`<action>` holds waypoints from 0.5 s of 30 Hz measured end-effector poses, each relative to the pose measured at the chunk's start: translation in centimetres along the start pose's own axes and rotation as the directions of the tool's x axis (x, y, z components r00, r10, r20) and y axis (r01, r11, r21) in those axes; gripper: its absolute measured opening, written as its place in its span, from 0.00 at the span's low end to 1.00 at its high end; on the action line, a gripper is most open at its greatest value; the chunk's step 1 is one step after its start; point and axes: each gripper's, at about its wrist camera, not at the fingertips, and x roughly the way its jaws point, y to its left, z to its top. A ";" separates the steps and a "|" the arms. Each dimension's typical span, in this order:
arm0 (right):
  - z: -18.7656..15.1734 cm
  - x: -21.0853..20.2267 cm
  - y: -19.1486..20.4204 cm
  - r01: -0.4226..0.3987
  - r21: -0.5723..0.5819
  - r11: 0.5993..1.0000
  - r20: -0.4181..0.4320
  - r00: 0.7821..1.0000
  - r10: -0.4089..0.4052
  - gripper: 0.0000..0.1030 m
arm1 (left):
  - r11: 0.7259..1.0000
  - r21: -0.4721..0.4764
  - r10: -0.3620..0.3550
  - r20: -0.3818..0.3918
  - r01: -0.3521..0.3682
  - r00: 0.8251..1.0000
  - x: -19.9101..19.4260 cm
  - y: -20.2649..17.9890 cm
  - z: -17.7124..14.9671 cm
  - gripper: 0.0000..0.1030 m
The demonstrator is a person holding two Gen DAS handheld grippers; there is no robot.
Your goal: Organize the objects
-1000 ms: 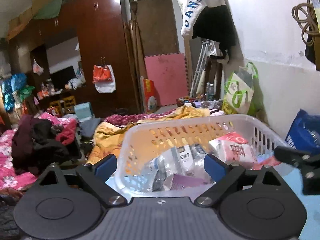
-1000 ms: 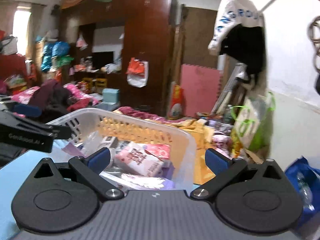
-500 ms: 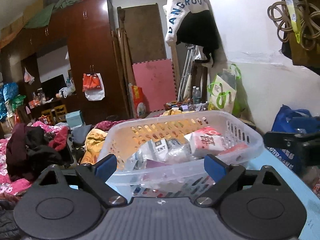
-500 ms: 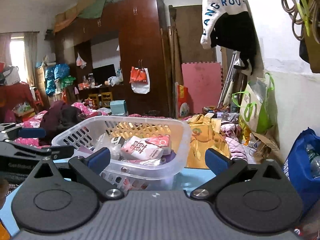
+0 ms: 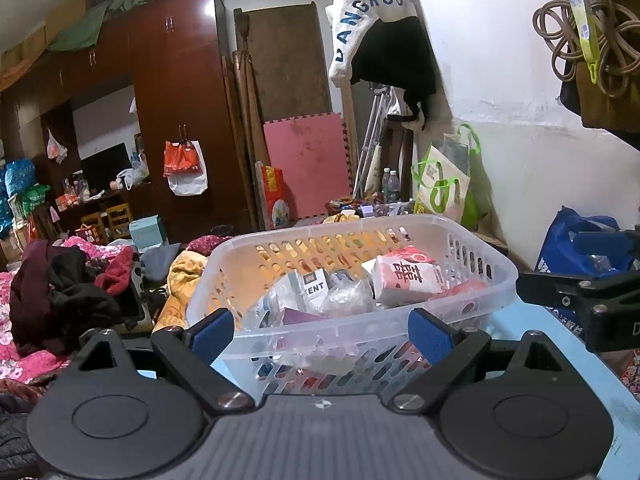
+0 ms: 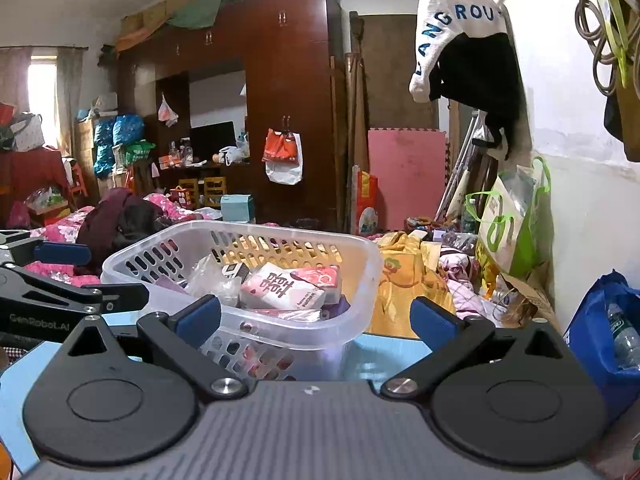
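A clear plastic basket [image 5: 496, 276] stands on a light blue table [image 5: 532, 320], filled with several packets. Among them are a pink tissue pack [image 5: 404, 274] and a white box marked KENT [image 5: 314, 286]. My left gripper [image 5: 322, 330] is open and empty, just in front of the basket's near wall. My right gripper [image 6: 316, 318] is open and empty, near the basket's [image 6: 360, 256] right corner; the pink tissue pack [image 6: 282, 290] shows inside. Each gripper appears at the edge of the other's view.
Beyond the table is a cluttered room: a bed with heaped clothes [image 5: 60, 292], a yellow cloth [image 6: 404, 280], a dark wardrobe [image 5: 176, 112], a pink foam mat [image 5: 306, 164]. A blue bag [image 6: 612, 336] and a green-handled bag [image 6: 508, 224] stand by the right wall.
Both grippers have drawn back and lowered from above the basket to table level in front of it. Both stay open and empty.
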 end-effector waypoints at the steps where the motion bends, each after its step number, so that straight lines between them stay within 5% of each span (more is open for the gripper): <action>1: 0.0 0.0 0.0 -0.002 -0.001 1.000 0.000 1.000 0.002 1.00 | 1.000 0.000 0.002 -0.001 -0.002 1.000 0.0 0.0 0.0 0.93; 15: -0.3 0.2 0.1 -0.014 -0.011 1.000 -0.009 1.000 0.014 1.00 | 1.000 -0.017 -0.010 0.000 0.010 1.000 0.0 0.5 -0.2 0.93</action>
